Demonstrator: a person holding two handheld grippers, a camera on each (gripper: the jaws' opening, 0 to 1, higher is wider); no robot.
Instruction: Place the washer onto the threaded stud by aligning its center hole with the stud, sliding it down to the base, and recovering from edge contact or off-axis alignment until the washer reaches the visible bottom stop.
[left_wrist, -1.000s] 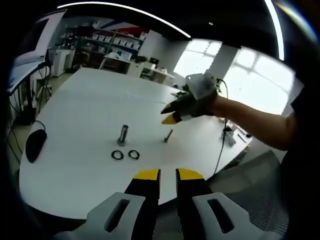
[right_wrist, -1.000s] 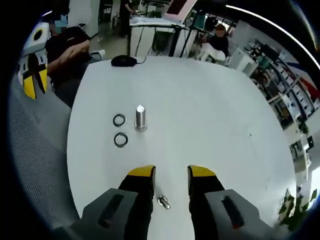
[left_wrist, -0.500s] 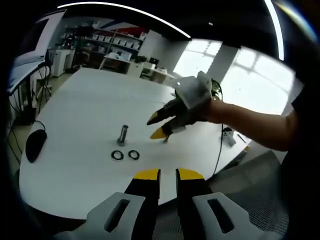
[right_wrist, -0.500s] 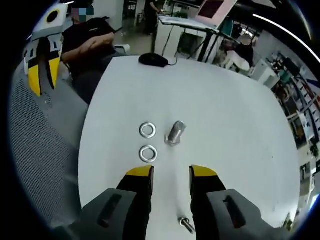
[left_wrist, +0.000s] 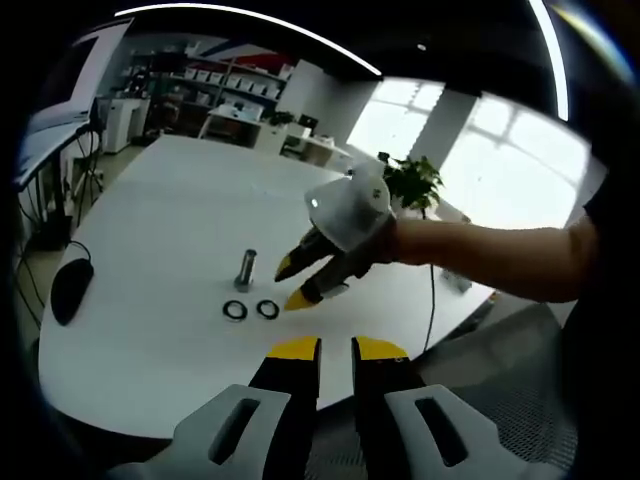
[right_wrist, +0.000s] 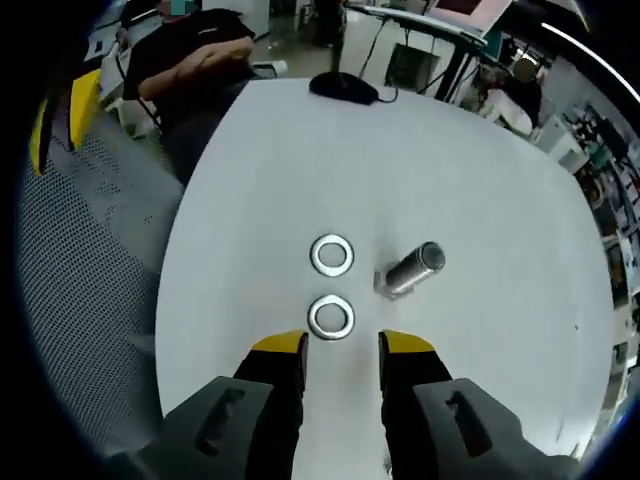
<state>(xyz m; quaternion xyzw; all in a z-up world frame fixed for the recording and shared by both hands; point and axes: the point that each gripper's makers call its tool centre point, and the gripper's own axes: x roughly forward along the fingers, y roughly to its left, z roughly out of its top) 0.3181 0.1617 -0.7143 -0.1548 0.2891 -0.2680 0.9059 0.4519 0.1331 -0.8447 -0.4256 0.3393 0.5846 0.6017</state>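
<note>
Left gripper view. My left gripper (left_wrist: 335, 350) hangs back off the near edge of the worktop (left_wrist: 150, 200), its fingers nearly together with only a narrow gap and nothing between them. Ahead lie two washers, the far washer (left_wrist: 235, 310) and the near washer (left_wrist: 267, 309), side by side, with the threaded stud (left_wrist: 246, 270) standing upright just beyond them at about 12 o'clock of the pair. My right gripper (left_wrist: 298, 283) comes in from 3 o'clock, its fingers parted and empty, tips just beside the near washer.

Right gripper view. Between my right gripper's own fingers (right_wrist: 276, 352), which stand apart and hold nothing, the near washer (right_wrist: 330, 317) lies flat at 12 o'clock, just past the tips. The far washer (right_wrist: 331, 255) is directly beyond it on the same line. The stud (right_wrist: 410, 270) sits at about 1 o'clock, near but apart from both washers. I judge the right gripper the one placed for the pick, and a short advance straight ahead would bracket the near washer.
</note>
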